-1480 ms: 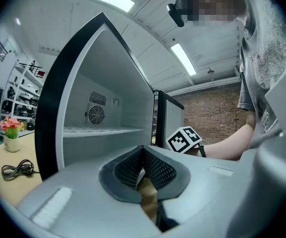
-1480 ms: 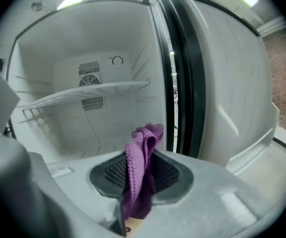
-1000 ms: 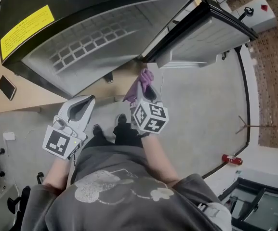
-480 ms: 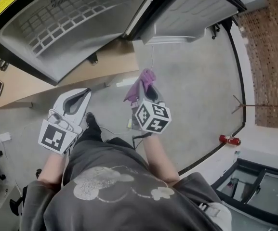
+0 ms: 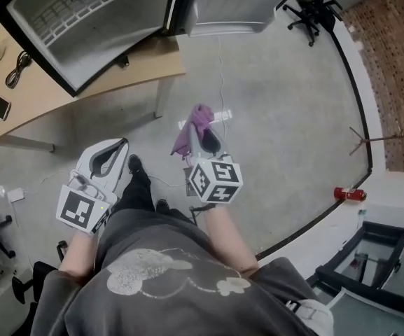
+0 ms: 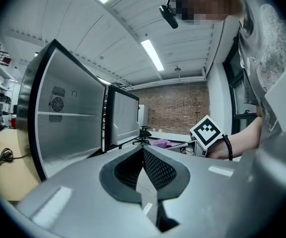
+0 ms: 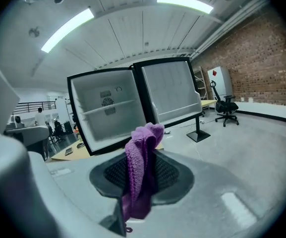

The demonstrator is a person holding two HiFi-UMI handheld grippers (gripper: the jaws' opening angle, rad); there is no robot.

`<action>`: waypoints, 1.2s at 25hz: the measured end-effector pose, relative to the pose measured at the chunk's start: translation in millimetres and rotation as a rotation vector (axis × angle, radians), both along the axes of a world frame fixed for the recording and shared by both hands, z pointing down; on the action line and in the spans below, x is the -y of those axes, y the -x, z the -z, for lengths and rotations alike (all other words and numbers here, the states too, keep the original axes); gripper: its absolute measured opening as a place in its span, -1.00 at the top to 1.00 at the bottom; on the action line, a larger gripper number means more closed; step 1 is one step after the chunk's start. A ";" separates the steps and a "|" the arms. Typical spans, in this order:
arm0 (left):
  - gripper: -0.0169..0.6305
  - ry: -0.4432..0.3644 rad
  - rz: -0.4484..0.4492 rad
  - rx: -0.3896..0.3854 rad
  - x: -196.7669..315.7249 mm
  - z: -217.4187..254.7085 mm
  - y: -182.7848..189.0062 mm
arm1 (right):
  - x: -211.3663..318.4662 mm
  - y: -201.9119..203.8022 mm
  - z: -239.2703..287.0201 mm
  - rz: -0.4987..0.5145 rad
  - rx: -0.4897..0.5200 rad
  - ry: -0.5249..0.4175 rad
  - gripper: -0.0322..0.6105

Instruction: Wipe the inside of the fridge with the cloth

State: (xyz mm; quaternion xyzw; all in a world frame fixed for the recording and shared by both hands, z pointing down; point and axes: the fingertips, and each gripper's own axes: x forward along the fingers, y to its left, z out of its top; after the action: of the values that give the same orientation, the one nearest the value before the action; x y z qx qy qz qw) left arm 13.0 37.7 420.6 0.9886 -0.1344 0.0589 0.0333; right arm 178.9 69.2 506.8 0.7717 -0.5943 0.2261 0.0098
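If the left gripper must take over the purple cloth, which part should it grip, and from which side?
Probably the loose bunched top of the purple cloth, which sticks out beyond the right gripper clamping its middle. Come from ahead of those jaws, with the left gripper opened first.

Both grippers held out in front of your body, pointing forward.
Your left gripper (image 5: 116, 147) has its jaws together with nothing between them, and your bare left forearm (image 5: 77, 247) runs back to your side. Your right gripper (image 5: 206, 140), near it and a little further forward, has its jaws clamped on the purple cloth (image 5: 190, 127), which stands up past the tips.
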 end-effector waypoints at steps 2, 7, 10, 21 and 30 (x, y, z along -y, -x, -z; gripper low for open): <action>0.90 0.011 0.000 0.014 -29.9 0.6 3.7 | -28.7 8.8 2.9 0.019 0.000 -0.024 0.64; 0.90 0.029 0.015 0.011 -87.9 2.5 21.8 | -74.8 34.0 1.4 0.076 0.037 -0.056 0.64; 0.90 0.034 0.017 0.010 -113.3 7.6 33.2 | -89.9 52.5 6.6 0.127 0.044 -0.067 0.64; 0.90 0.031 -0.010 -0.002 -144.4 32.7 87.0 | -121.2 106.3 35.9 0.141 -0.033 -0.086 0.64; 0.90 0.024 0.015 -0.046 -162.7 35.2 181.6 | -145.3 183.6 53.2 0.065 -0.084 -0.118 0.64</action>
State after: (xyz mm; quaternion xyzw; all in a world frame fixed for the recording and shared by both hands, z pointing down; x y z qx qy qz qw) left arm -168.6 200.4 385.4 0.9882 -0.1402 0.0375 0.0486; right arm -4.7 214.4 453.7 0.7602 -0.6303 0.1575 -0.0037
